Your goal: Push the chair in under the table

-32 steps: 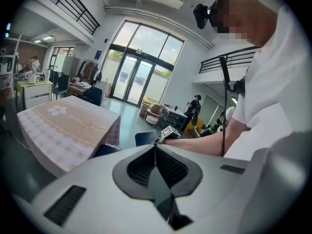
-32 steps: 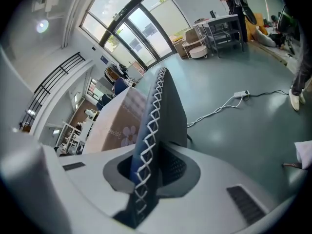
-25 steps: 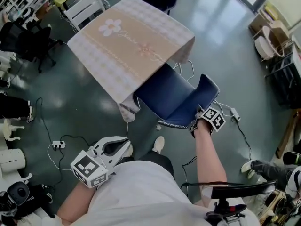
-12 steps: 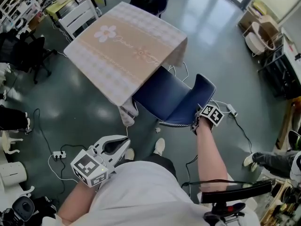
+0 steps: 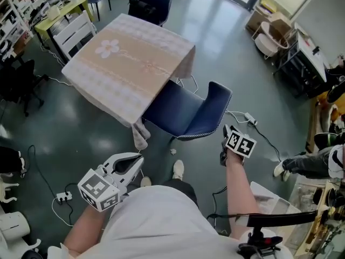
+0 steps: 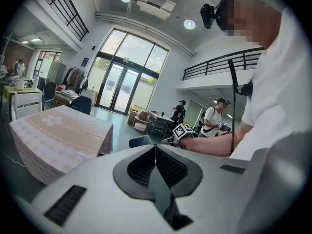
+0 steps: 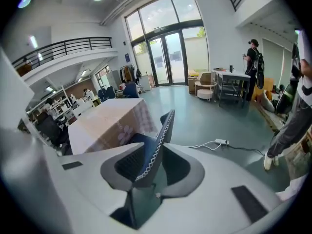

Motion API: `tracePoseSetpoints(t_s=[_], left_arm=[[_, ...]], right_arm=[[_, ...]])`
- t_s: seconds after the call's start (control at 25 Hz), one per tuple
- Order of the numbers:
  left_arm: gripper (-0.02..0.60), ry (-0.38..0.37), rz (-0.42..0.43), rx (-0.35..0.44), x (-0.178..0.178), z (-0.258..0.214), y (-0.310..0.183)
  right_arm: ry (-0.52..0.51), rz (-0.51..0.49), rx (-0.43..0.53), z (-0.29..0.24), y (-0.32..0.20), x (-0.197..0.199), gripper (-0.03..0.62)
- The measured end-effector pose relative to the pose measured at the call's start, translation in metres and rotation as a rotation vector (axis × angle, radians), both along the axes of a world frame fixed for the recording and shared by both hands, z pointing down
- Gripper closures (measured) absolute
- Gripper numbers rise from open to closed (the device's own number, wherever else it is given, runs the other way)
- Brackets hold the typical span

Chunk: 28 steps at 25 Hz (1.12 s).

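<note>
The dark blue chair (image 5: 183,115) stands with the front of its seat under the table (image 5: 129,63), which wears a beige checked cloth with a flower. The backrest (image 5: 218,102) faces me. My right gripper (image 5: 225,136) hangs a short way behind the backrest, clear of it. Its jaws are closing with nothing between them. In the right gripper view (image 7: 148,165) the stitched backrest edge (image 7: 164,128) shows beyond the gap. My left gripper (image 5: 141,158) is shut and empty, low at my left side, away from the chair. Its pads (image 6: 155,152) meet.
A white power strip and cable (image 5: 249,117) lie on the floor right of the chair, and another strip (image 5: 62,197) is at the left. A white slatted chair (image 5: 75,28) and a dark chair (image 5: 153,1) stand beyond the table. Carts (image 5: 299,58) and people are at the right.
My right gripper came off the chair's backrest, opened and rose back toward me. The left gripper shifted a little. The chair stays partly under the table.
</note>
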State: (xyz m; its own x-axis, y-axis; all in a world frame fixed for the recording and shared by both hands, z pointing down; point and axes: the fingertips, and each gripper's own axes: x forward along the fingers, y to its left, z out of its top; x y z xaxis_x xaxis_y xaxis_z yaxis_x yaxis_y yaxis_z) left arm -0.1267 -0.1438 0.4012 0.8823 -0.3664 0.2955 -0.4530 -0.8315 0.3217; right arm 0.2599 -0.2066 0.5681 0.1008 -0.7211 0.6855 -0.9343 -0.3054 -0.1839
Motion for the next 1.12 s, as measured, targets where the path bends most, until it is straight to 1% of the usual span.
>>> tracePoseSetpoints(t_s=[0.04,0.12,0.2,0.32,0.44,0.56,0.64,0.76,0.88,1.12], left_arm=[[0.571,0.000,0.008,0.003,-0.005,-0.001,0.004],[0.571,-0.002,0.034,0.006,-0.013,0.000,0.012],[0.571,-0.012,0.069,-0.002,-0.019,0.006,0.020],[0.571,-0.008,0.119,-0.023,-0.022,0.015,0.036],[0.571,-0.006,0.166,-0.041,-0.016,0.021,0.050],[0.571,-0.026,0.205,-0.030,-0.012,0.024,0.058],[0.571,-0.035,0.227,-0.018,-0.006,0.024,0.068],[0.571,-0.051,0.252,-0.006,0.005,0.025,0.087],[0.571,-0.063,0.264,-0.009,0.017,0.026,0.107],[0.571,-0.068,0.294,0.012,0.054,0.019,0.161]], right_arm=[[0.019,-0.027,0.005,-0.009,0.012,-0.013,0.490],[0.045,-0.082,0.017,-0.026,0.039,-0.042,0.554],[0.056,-0.144,0.024,-0.038,0.069,-0.074,0.578],[0.071,-0.244,0.026,-0.049,0.117,-0.124,0.582],[0.066,-0.342,0.048,-0.063,0.156,-0.171,0.582],[0.073,-0.437,0.069,-0.073,0.175,-0.216,0.582],[0.078,-0.492,0.086,-0.079,0.186,-0.237,0.582],[0.063,-0.545,0.140,-0.091,0.202,-0.253,0.582],[0.043,-0.576,0.192,-0.103,0.221,-0.261,0.582],[0.041,-0.617,0.238,-0.114,0.275,-0.252,0.582]])
